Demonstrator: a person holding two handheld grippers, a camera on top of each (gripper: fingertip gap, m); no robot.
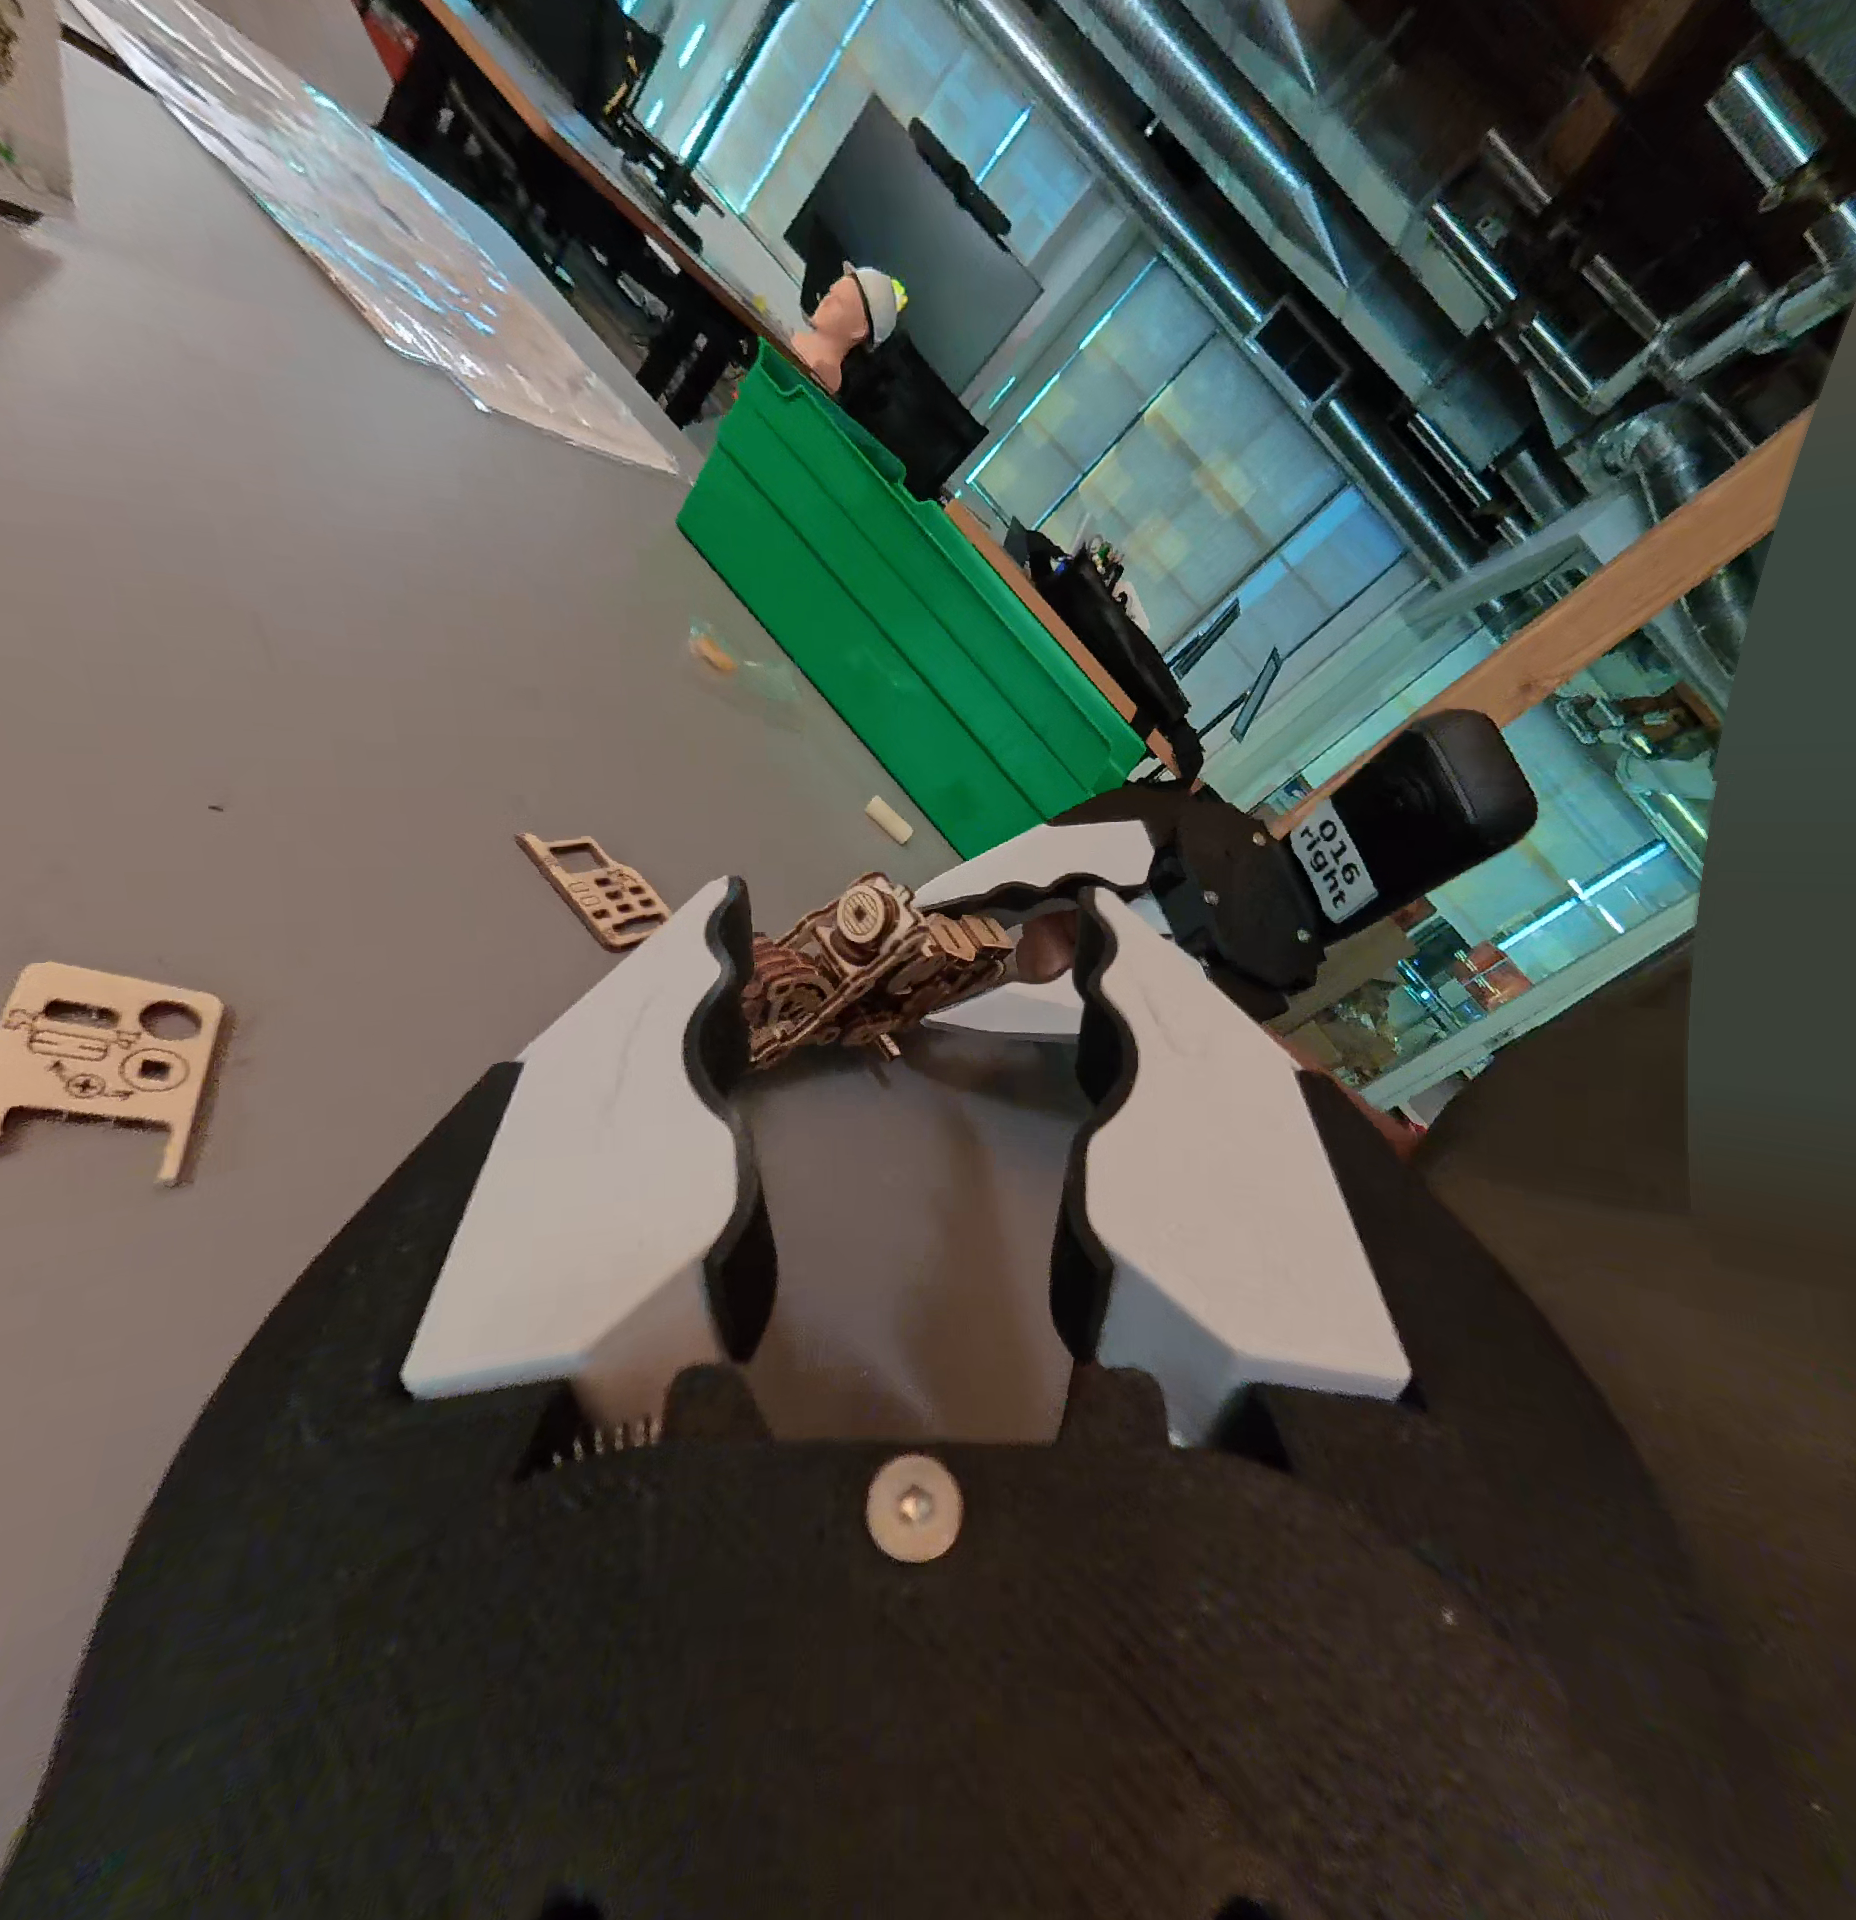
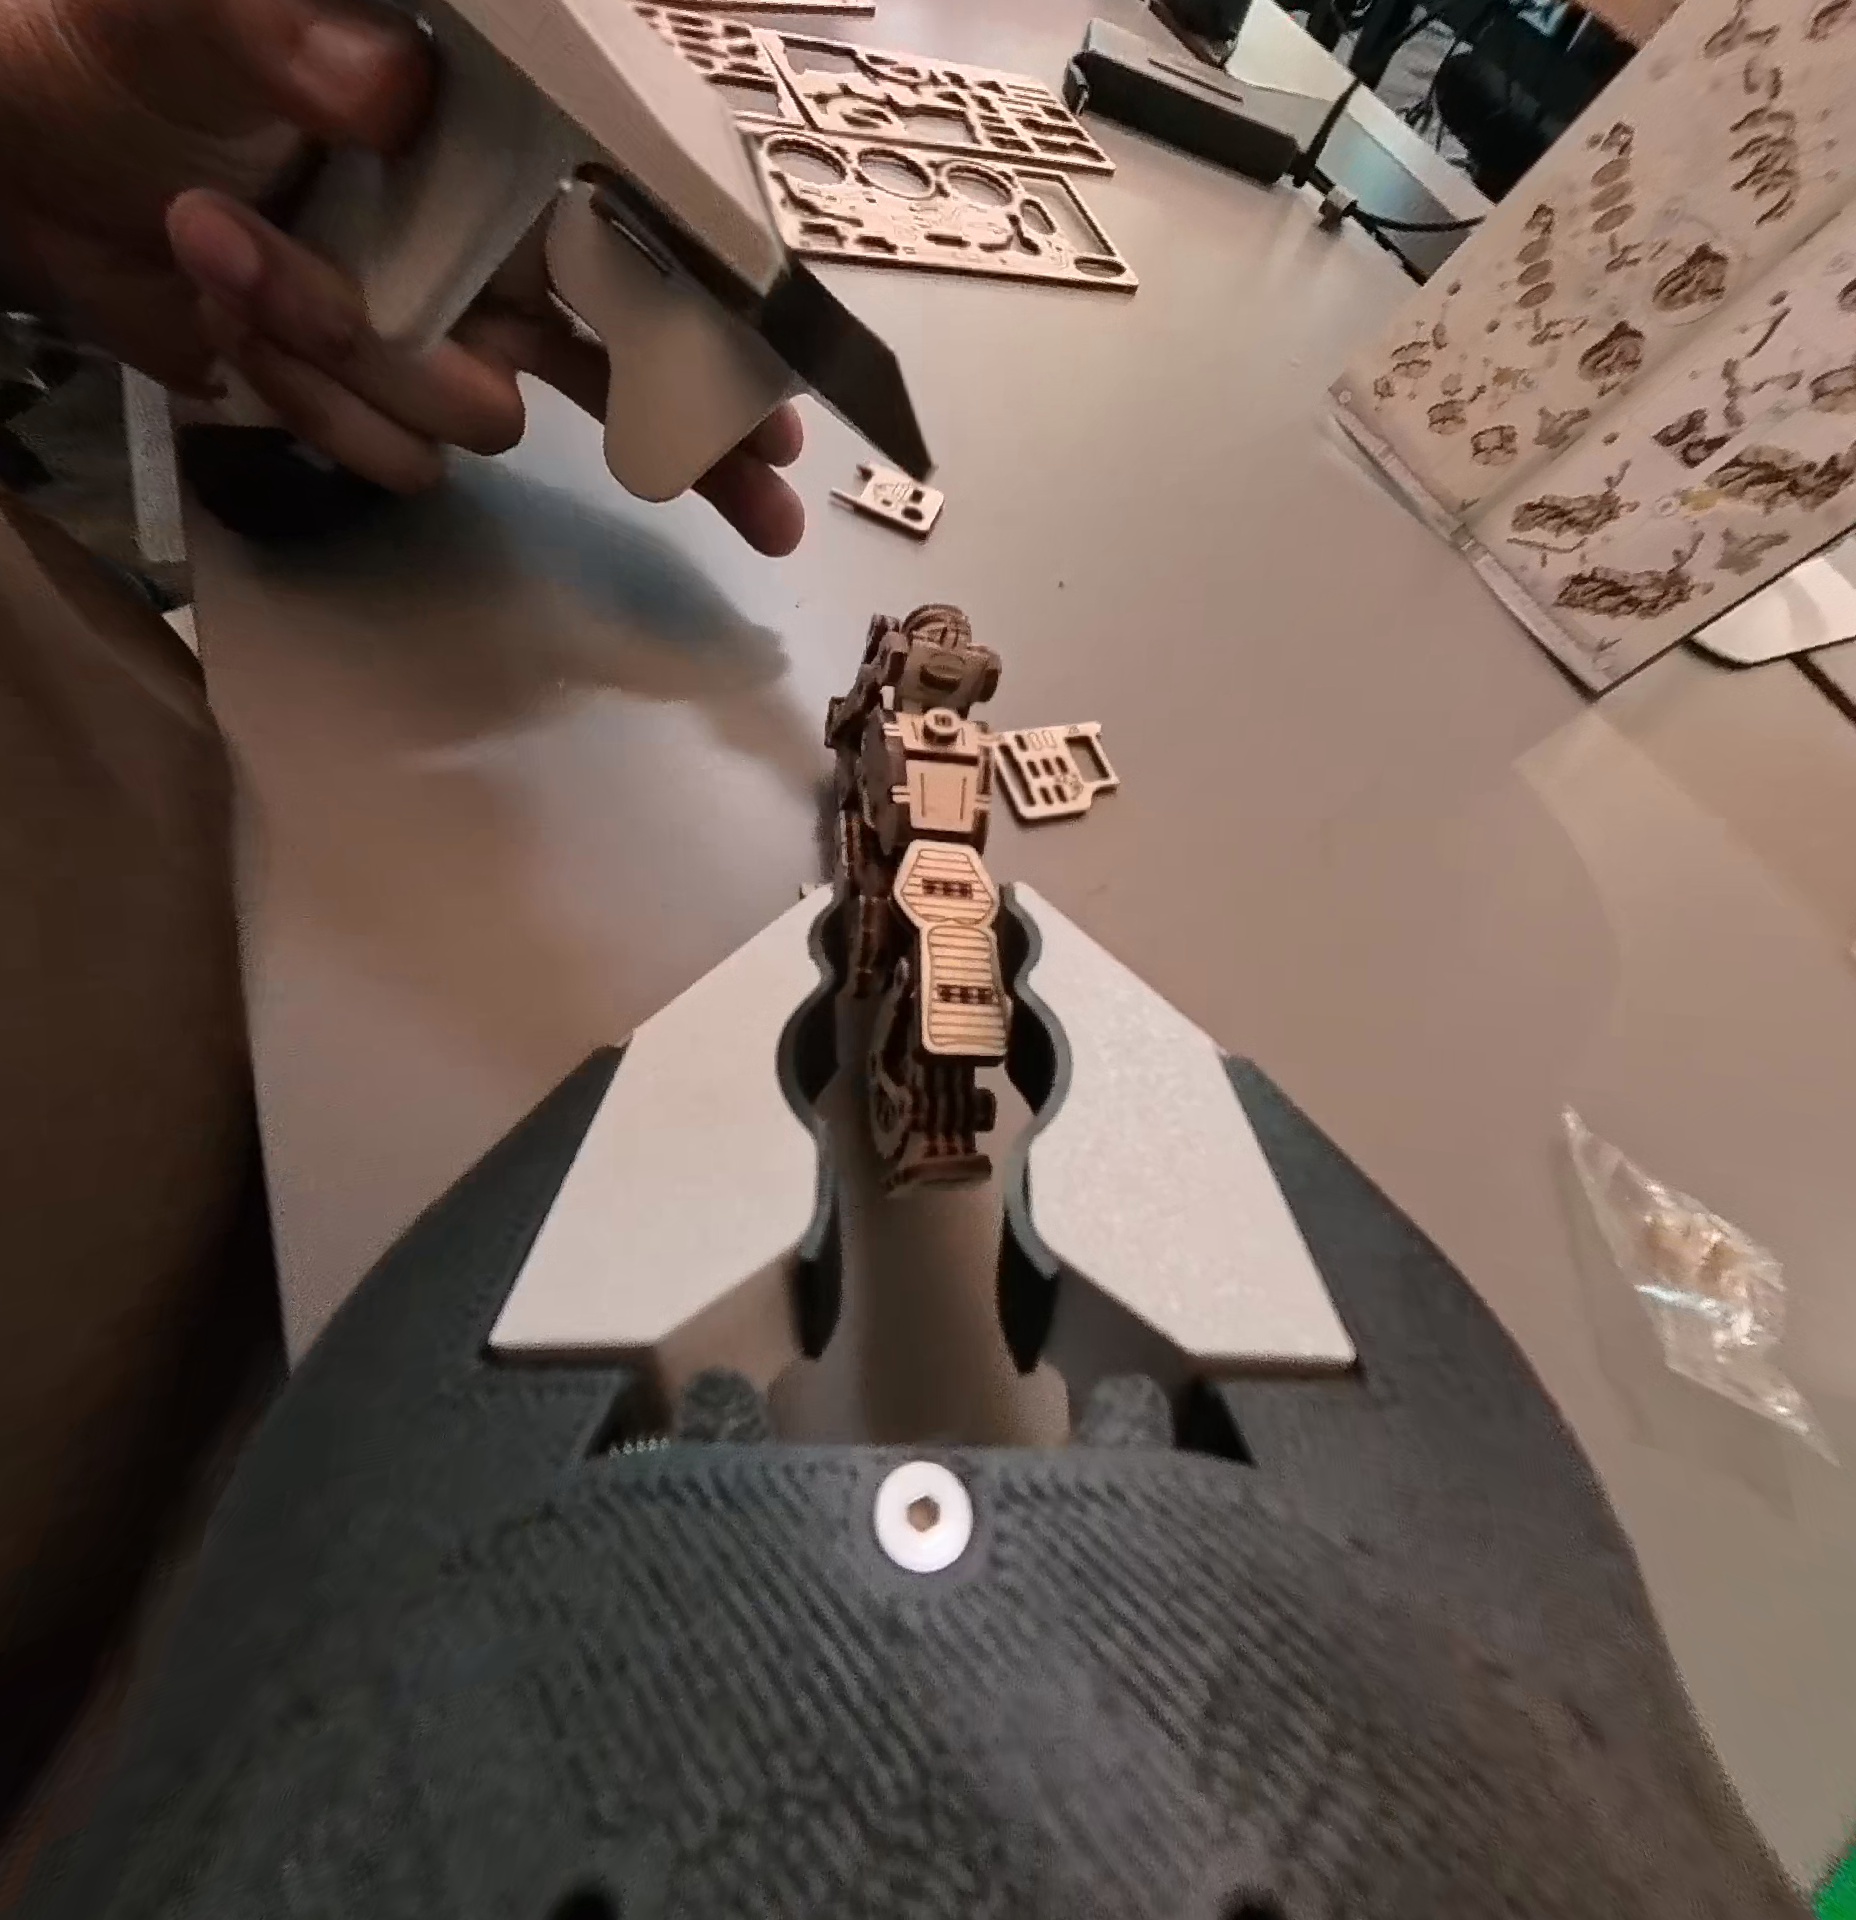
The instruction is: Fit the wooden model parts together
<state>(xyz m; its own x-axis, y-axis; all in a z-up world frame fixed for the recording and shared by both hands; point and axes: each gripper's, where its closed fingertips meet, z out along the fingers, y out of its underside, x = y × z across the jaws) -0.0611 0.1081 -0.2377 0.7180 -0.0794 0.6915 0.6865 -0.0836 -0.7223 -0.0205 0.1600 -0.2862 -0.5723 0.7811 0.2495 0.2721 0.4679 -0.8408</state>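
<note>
Your wooden model (image 2: 929, 914) mid-table (image 2: 1319, 935) | small fret (image 2: 1054, 771) just beside it | part sheets (image 2: 934, 197) far edge | bag (image 2: 1693, 1278) right edge

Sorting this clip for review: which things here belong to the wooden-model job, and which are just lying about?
Job:
- wooden model, held in the right tongs
- left tongs, open beside the model
- small loose wooden pieces
- punched-out part sheets
- instruction booklet

Lying about:
- green bin
- crumpled plastic bag
- mannequin head with hard hat
</note>
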